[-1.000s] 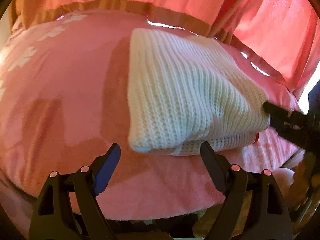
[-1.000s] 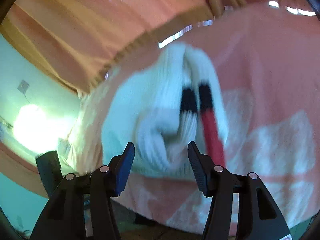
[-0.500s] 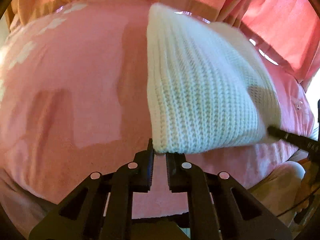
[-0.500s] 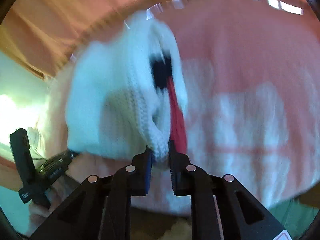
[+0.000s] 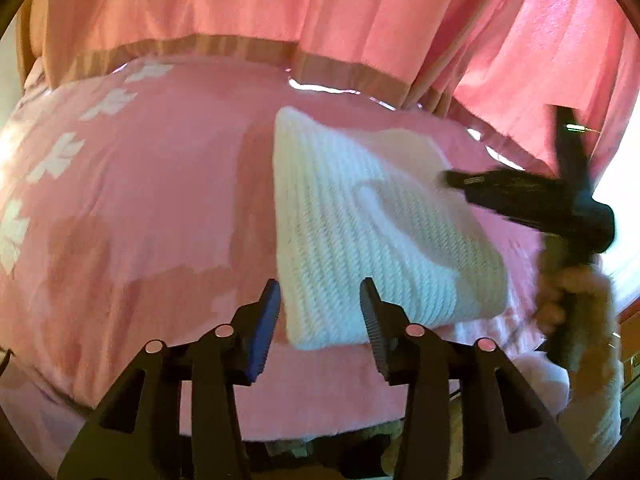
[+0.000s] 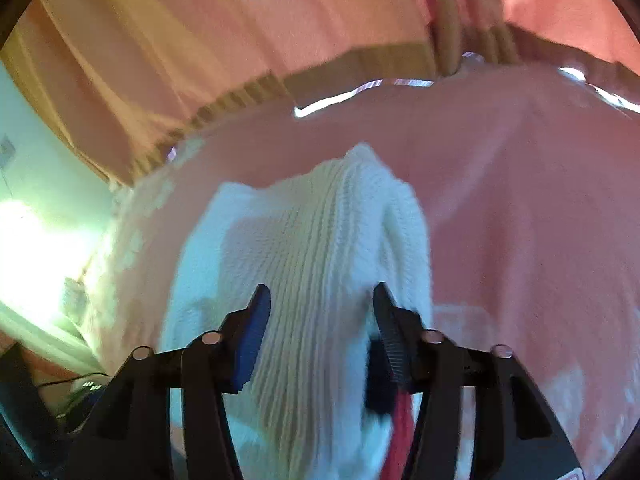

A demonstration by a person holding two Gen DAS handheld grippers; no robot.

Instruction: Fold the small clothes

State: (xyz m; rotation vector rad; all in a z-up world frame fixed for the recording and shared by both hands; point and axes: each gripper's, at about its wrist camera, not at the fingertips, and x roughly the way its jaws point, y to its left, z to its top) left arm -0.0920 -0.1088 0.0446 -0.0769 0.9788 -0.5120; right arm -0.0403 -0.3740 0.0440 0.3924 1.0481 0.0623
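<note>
A folded white knit sweater [image 5: 360, 220] lies on the pink blanket [image 5: 160, 200]. My left gripper [image 5: 320, 284] hangs just above the sweater's near corner. Its jaws are opening and the pads do not press on the knit seen between them. My right gripper [image 5: 452, 179], blurred, reaches in from the right with its tip over the sweater's far right part. In the right wrist view the right gripper [image 6: 321, 288] has its jaws apart over the sweater [image 6: 304, 240], not gripping it. A black and red trim [image 6: 396, 420] shows by the right finger.
Pink curtains [image 5: 360, 20] hang behind the bed. The blanket [image 6: 520, 200] has white patterns at the left [image 5: 56, 160] and drops off at the near edge. A hand in a fuzzy sleeve [image 5: 572, 292] holds the right gripper. A bright light [image 6: 28, 256] glares at the left.
Half a second ago both grippers were shut on the sweater's edge. Now both sets of jaws stand apart and the sweater lies flat. The left gripper has lifted; the right has swung over the sweater.
</note>
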